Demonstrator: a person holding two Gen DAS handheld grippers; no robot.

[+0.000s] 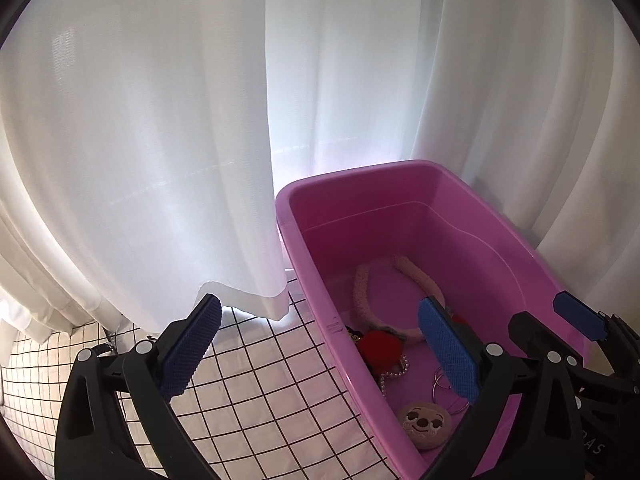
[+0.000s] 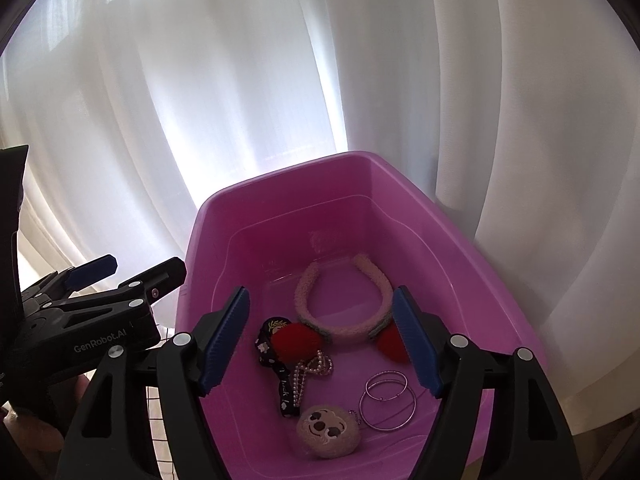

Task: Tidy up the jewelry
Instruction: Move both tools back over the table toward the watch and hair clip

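Observation:
A pink plastic bin holds the jewelry: a fuzzy pink headband, red pom-poms, a pearl string, silver hoops, a dark printed ribbon and a round plush face charm. My left gripper is open and empty, straddling the bin's left wall. My right gripper is open and empty above the bin's contents. The right gripper shows at the left view's right edge; the left gripper shows at the right view's left edge.
White curtains hang close behind and beside the bin. A white cloth with a black grid covers the surface left of the bin.

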